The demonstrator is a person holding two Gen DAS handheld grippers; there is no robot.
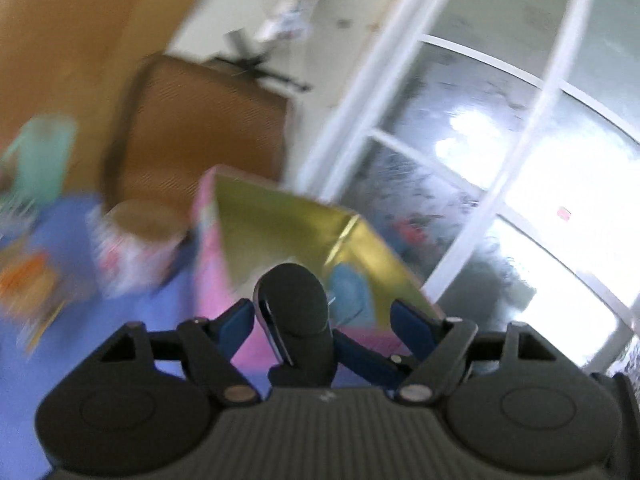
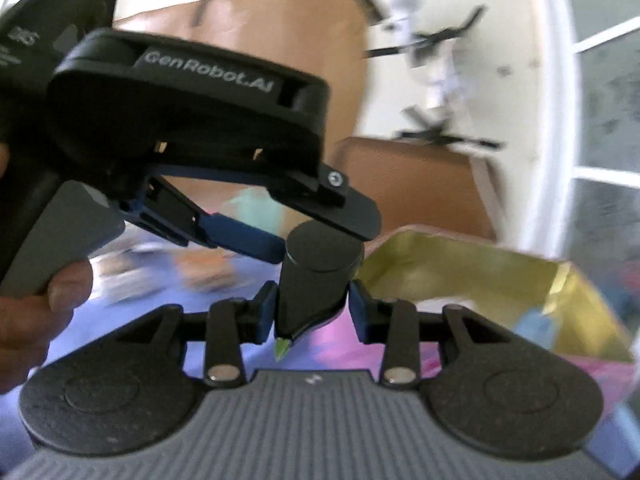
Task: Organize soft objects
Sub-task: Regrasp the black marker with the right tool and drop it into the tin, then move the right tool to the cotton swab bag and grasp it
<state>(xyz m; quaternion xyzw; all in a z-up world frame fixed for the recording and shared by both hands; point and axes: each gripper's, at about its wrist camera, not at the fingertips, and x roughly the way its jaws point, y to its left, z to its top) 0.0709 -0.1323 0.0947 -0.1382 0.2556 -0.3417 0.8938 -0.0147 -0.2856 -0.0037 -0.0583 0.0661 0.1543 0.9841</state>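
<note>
Left wrist: blue mat (image 1: 168, 320), glass doors (image 1: 500, 160).

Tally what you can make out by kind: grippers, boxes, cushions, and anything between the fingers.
Grippers: 2, the left gripper and the right gripper
Pink box, gold inside: 1
Brown cushion: 1
Black cylinder between the right gripper's fingers: 1
Total: 5
The clutter on the blue mat is too blurred to count.

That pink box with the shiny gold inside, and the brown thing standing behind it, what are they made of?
The box looks like thin card lined with glossy metallic foil: creased, mirror-like gold walls, pink printed outside. The brown panel seems matte corrugated cardboard, faintly ribbed, though blur leaves this uncertain.
</note>
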